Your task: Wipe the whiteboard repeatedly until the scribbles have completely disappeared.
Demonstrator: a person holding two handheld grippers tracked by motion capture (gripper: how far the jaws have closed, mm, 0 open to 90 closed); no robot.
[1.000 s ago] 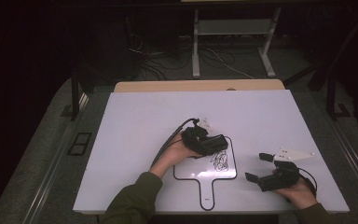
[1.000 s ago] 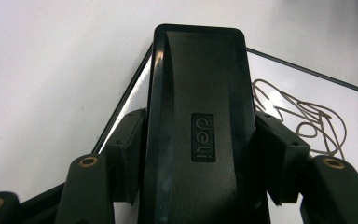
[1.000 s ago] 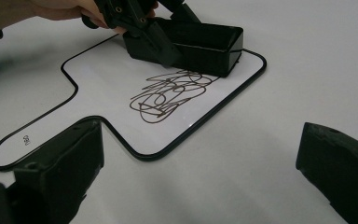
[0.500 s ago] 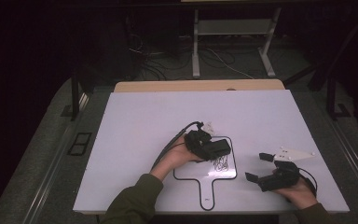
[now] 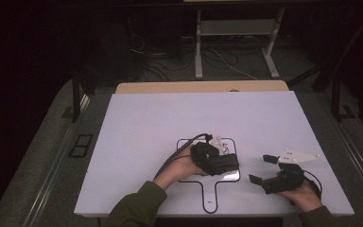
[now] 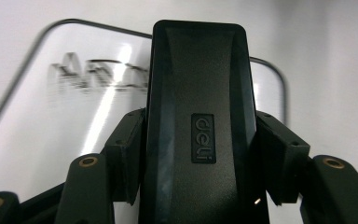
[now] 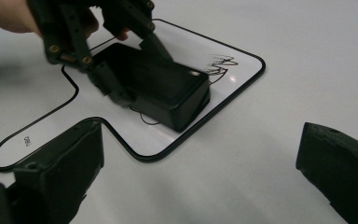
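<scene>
Low and centre in the high view, the left gripper (image 5: 220, 163) pinches a black eraser block (image 5: 222, 164) and presses it flat on a small paddle-shaped whiteboard (image 5: 211, 195) lying on the white worktop (image 5: 170, 123). Over the last second the block has slid from the upper part of the board toward its lower right, and the scribbles (image 7: 221, 63) now sit just beyond the block's far end, toward the upper right of the right gripper view. My judgement: this is a wiping stroke, and since some marks remain, the erasing is not finished. At lower right of the high view, the right gripper (image 5: 264, 170) rests on the worktop, jaws spread and empty, well apart from the board.
</scene>
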